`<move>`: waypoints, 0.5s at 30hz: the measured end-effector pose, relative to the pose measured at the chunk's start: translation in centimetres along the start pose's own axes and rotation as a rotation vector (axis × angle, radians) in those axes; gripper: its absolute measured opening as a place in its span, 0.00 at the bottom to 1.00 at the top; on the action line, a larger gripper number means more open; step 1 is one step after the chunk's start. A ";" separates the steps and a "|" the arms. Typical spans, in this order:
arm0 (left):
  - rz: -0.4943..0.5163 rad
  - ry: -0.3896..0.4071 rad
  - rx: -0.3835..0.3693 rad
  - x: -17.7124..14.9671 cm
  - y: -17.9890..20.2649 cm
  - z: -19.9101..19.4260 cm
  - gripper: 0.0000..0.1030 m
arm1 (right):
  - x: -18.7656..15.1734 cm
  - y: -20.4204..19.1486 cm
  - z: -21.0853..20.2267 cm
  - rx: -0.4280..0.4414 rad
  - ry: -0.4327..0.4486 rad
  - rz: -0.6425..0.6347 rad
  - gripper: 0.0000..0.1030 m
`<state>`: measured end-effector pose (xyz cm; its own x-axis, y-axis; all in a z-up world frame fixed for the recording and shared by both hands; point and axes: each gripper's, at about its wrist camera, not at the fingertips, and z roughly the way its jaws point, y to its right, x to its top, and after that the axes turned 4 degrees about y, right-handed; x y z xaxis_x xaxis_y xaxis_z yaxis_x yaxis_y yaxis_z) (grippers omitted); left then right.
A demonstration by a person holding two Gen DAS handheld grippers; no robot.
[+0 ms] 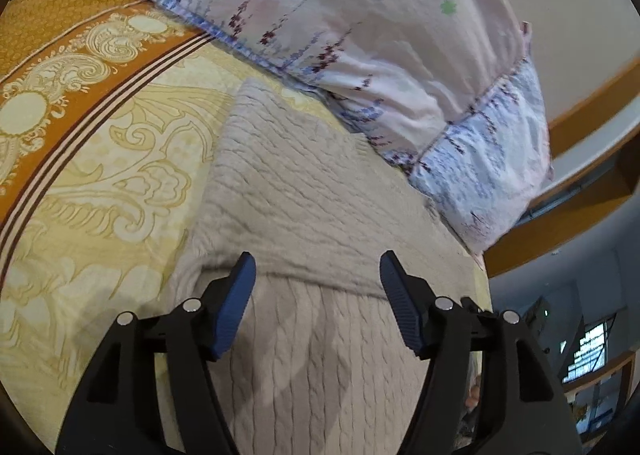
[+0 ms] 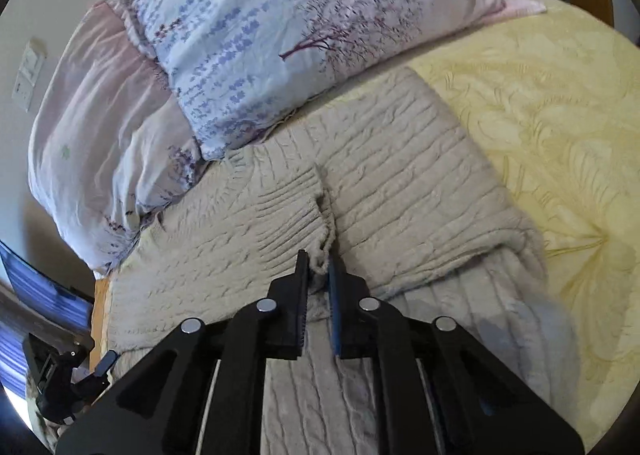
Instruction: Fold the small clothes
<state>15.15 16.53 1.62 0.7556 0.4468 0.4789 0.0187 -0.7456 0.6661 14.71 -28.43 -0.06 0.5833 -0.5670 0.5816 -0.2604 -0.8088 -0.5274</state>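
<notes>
we are working a beige cable-knit sweater [image 2: 400, 175] lying on the yellow bedspread [image 2: 560, 115], its far end touching the floral pillows [image 2: 280, 55] at the head edge of the bed. our right gripper [image 2: 319, 267] is pinching a sleeve cuff [image 2: 322, 255] between narrow fingers, probably to carry the sleeve across the body. our left gripper [image 1: 316, 275] is hovering wide apart over a folded edge [image 1: 320, 279], gripping nothing. the left view is showing the orange border [image 1: 80, 55]; only the right view is showing the pinch.
</notes>
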 end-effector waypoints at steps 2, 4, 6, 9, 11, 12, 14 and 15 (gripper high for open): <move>0.046 0.020 -0.007 -0.8 0.3 -1.7 0.62 | 0.1 0.2 -1.3 0.014 0.016 -0.010 0.33; 0.093 0.039 0.001 -1.7 0.2 -3.5 0.62 | 0.1 0.9 -3.1 0.044 0.036 -0.020 0.45; 0.114 0.045 0.001 -2.4 -0.1 -4.8 0.62 | -0.3 2.2 -4.7 0.053 0.039 -0.019 0.46; 0.126 0.038 -0.010 -3.6 -0.8 -6.4 0.62 | -1.1 4.5 -6.5 0.072 0.025 0.014 0.46; 0.135 0.028 -0.021 -4.6 -1.4 -7.2 0.62 | -1.8 6.1 -7.7 0.070 0.020 0.034 0.46; 0.136 0.021 -0.023 -5.0 -1.5 -7.5 0.62 | -2.2 6.9 -8.3 0.058 0.020 0.042 0.46; 0.128 0.015 -0.040 -5.9 -2.0 -8.0 0.62 | -3.0 8.4 -9.4 0.040 0.016 0.055 0.46; 0.123 0.012 -0.042 -6.3 -2.2 -8.1 0.62 | -3.3 9.0 -9.8 0.043 0.009 0.063 0.46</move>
<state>5.06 19.38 1.82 0.7426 0.3596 0.5650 -0.1012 -0.7737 0.6254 2.92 -35.37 -0.69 0.5601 -0.6179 0.5518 -0.2627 -0.7642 -0.5890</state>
